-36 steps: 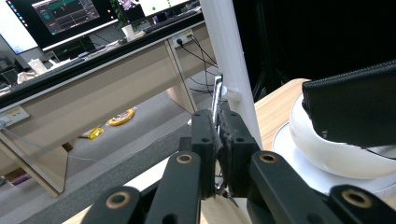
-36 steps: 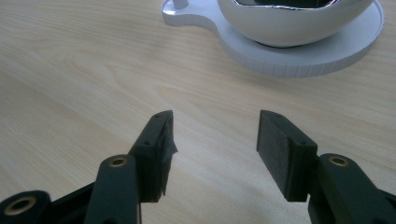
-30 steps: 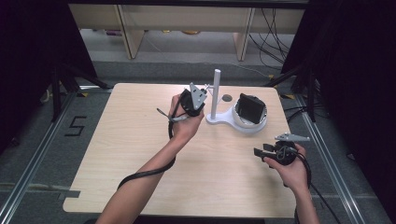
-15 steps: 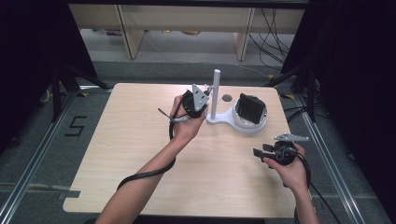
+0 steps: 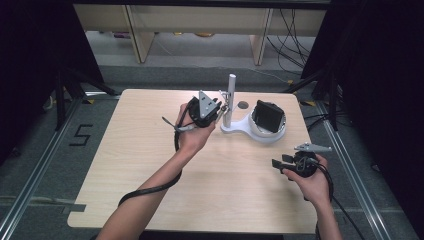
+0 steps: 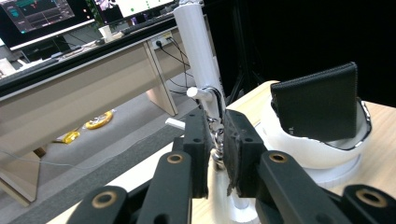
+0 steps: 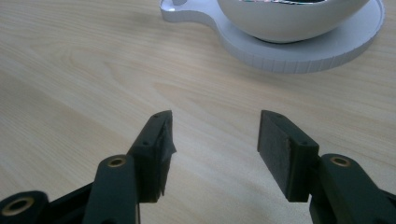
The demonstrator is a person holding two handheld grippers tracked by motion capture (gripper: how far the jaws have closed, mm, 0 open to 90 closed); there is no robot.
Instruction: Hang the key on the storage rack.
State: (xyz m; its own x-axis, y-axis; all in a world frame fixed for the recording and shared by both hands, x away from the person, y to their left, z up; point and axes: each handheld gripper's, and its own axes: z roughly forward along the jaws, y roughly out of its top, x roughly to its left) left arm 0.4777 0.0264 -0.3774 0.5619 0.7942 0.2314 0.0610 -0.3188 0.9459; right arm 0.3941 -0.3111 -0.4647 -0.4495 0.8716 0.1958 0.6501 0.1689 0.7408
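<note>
At about one o'clock on the table (image 5: 125, 165), the left gripper (image 5: 220, 107) is up against the white stand (image 5: 235, 125), its jaws set either side of a small metal chain or key ring (image 6: 215, 135) that hangs from the peg on the post (image 6: 198, 51). The jaws have just been opening a little, so the hanging looks done or nearly so, with pulling clear left to do; whether the pads are off the metal I cannot tell. A black wallet (image 5: 267, 116) already sits in the bowl (image 5: 272, 135). At four o'clock, the right gripper (image 5: 280, 163) hovers, jaws apart and empty.
</note>
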